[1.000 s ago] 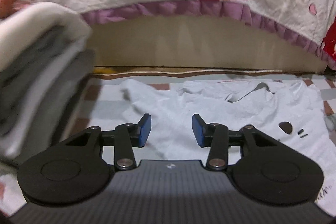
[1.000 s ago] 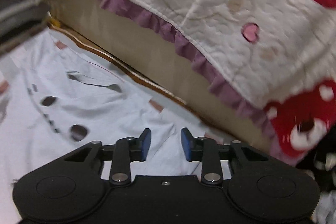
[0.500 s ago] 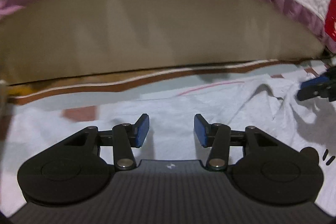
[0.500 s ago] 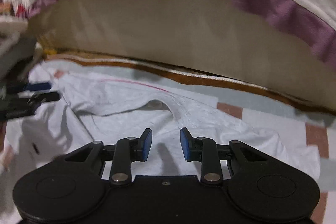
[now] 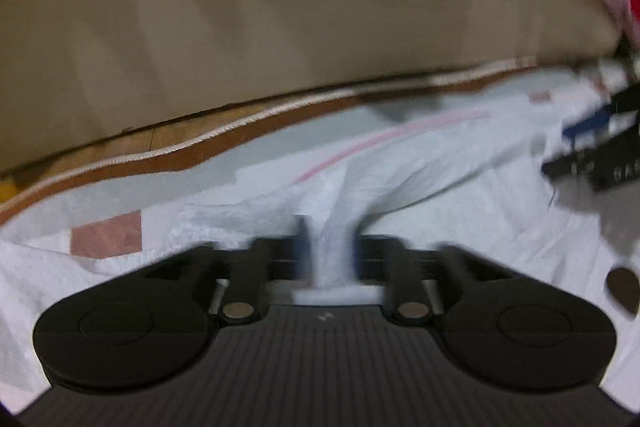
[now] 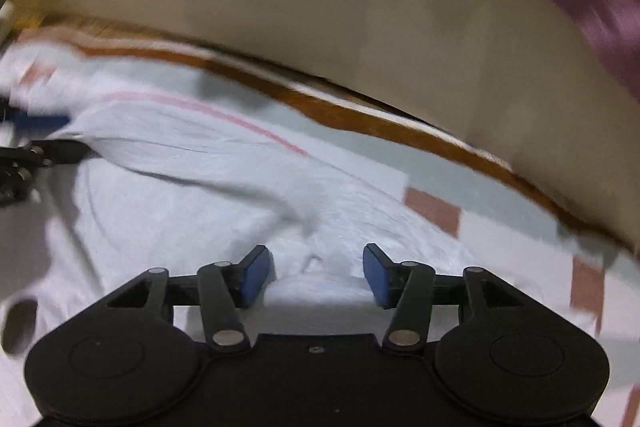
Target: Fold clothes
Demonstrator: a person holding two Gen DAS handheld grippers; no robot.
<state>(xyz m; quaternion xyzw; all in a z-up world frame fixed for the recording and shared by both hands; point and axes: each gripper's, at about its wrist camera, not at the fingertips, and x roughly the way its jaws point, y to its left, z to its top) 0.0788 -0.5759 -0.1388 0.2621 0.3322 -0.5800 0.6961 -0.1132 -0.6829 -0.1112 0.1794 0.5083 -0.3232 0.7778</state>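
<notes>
**Matte black tongs with blue pads**

The left tongs [image 5: 332, 259] are matte black: two broad rounded housings, each with a shallow circular recess, flank a ribbed dark grey centre plate bearing a small pale mark. Two flat black link arms run forward from silver round pins. Their pads are blurred, with only a streak of blue showing.

The right tongs [image 6: 316, 275] share this build, but the centre plate is smooth black with one small screw at its front edge. Triangular cut-outs pierce the outer links, silver pins sit at the pivots, and the angled pads [image 6: 254, 273] are blue.
</notes>
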